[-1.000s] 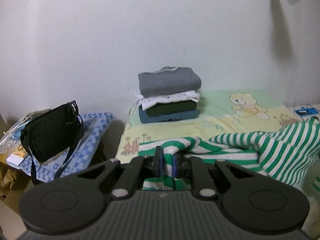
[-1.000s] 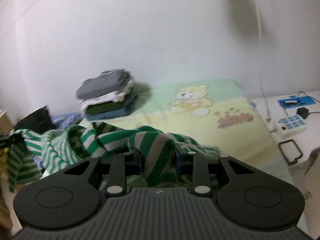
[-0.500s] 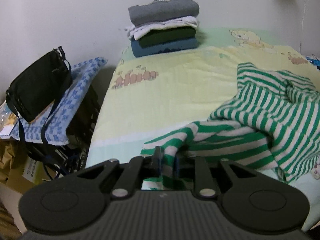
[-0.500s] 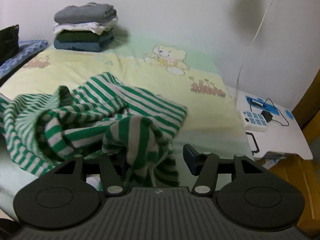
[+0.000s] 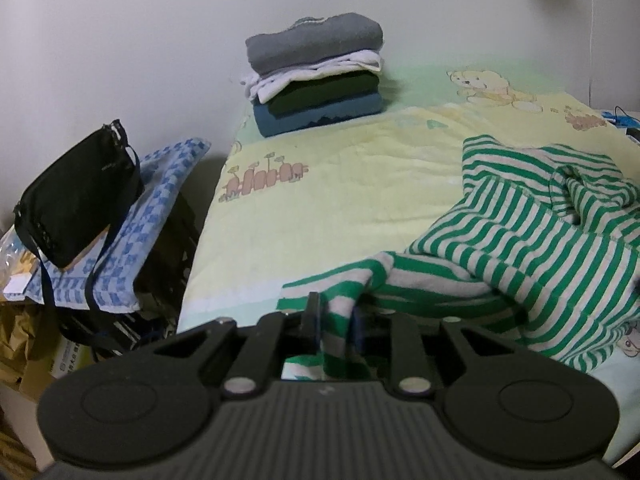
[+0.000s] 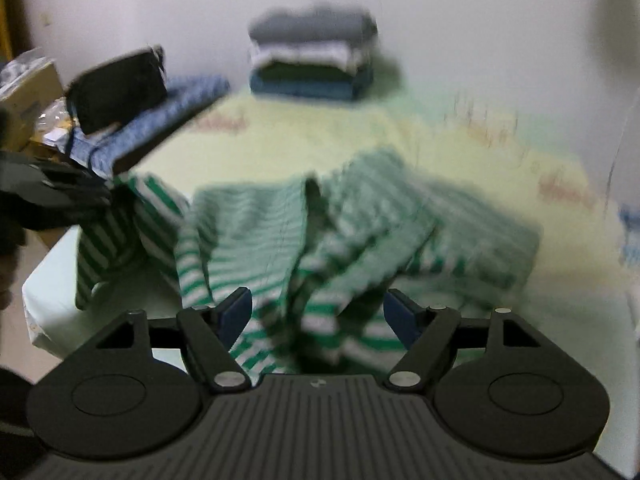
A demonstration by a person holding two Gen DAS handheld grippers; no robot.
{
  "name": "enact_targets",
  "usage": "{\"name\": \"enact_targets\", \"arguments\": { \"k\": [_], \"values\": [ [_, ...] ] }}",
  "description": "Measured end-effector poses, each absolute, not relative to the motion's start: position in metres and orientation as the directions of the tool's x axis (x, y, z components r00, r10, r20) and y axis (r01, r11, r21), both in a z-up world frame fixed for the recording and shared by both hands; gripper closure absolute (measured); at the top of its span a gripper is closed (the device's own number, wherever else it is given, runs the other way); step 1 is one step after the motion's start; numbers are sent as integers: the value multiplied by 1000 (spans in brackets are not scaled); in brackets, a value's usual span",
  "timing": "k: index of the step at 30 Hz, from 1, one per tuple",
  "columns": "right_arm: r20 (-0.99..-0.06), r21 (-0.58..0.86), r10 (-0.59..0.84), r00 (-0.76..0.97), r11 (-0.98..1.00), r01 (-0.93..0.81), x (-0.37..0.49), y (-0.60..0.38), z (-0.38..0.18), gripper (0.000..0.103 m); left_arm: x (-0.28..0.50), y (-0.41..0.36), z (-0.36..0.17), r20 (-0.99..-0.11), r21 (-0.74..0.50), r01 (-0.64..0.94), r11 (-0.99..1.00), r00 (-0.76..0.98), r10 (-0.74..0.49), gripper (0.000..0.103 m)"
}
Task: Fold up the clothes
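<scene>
The striped shirt (image 5: 520,248) had come down from the air and lay crumpled on the bed (image 5: 320,208), unfolded. The right gripper (image 6: 318,312) had just been opening, jaws wide apart and clear of the cloth. The left gripper (image 5: 334,320) had eased slightly but still pinched a shirt edge.
</scene>
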State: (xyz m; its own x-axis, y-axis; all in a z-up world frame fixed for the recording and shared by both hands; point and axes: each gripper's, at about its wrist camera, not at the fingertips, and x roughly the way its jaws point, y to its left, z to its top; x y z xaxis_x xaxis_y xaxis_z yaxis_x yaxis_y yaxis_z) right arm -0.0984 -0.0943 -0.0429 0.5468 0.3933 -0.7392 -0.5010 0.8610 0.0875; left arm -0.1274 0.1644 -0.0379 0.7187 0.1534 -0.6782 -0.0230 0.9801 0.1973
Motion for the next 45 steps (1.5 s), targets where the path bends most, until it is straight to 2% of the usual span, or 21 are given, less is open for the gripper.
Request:
{"name": "enact_targets", "arguments": {
  "k": [2, 3, 4, 6, 10, 18, 24, 27, 28, 33, 35, 38, 40, 42, 45],
  "values": [
    [-757, 175, 428, 494, 861, -477, -90, -93, -57, 44, -130, 166, -38, -679, 197, -27, 980, 718, 156, 77],
    [-757, 211, 444, 479, 861, -464, -87, -94, -60, 68, -131, 166, -38, -678, 199, -28, 980, 717, 159, 77],
    [-745, 230, 454, 490, 863, -450, -85, -96, -56, 81, -132, 166, -38, -677, 203, -30, 979, 718, 162, 77],
    [-716, 268, 473, 514, 865, -423, -81, -101, -47, 86, -135, 166, -37, -673, 211, -33, 977, 720, 170, 77],
    [-602, 307, 503, 620, 863, -402, -68, -119, -7, 90, -137, 170, -36, -667, 218, -47, 975, 722, 184, 75],
    [-413, 415, 534, 738, 831, -370, -33, -148, 58, 94, -134, 171, -32, -647, 242, -67, 968, 732, 213, 74],
    [-243, 480, 572, 783, 773, -415, -33, -167, 97, 94, -129, 182, -23, -624, 245, -116, 963, 741, 248, 66],
    [-207, 467, 560, 802, 777, -421, -31, -170, 104, 94, -123, 188, -18, -611, 248, -148, 958, 743, 273, 64],
    [-226, 448, 539, 811, 797, -404, -27, -168, 101, 94, -121, 189, -16, -608, 251, -155, 956, 743, 280, 64],
    [-436, 324, 441, 785, 890, -320, 16, -146, 53, 93, -105, 178, -20, -614, 262, -153, 953, 735, 287, 64],
    [-524, 233, 359, 772, 933, -276, 23, -138, 29, 87, -102, 172, -24, -608, 287, -157, 945, 732, 307, 65],
    [-566, 165, 300, 767, 954, -252, 13, -142, 6, 65, -97, 171, -30, -615, 307, -179, 935, 713, 339, 65],
    [-553, 81, 263, 791, 961, -263, -3, -144, 4, 37, -95, 175, -33, -631, 302, -194, 933, 693, 348, 65],
    [-533, 15, 242, 811, 961, -277, -11, -147, 7, 33, -94, 177, -34, -644, 294, -203, 934, 680, 351, 65],
    [-526, 98, 411, 745, 899, -426, -27, -160, 16, 35, -96, 175, -29, -652, 260, -178, 949, 693, 308, 65]
  ]
}}
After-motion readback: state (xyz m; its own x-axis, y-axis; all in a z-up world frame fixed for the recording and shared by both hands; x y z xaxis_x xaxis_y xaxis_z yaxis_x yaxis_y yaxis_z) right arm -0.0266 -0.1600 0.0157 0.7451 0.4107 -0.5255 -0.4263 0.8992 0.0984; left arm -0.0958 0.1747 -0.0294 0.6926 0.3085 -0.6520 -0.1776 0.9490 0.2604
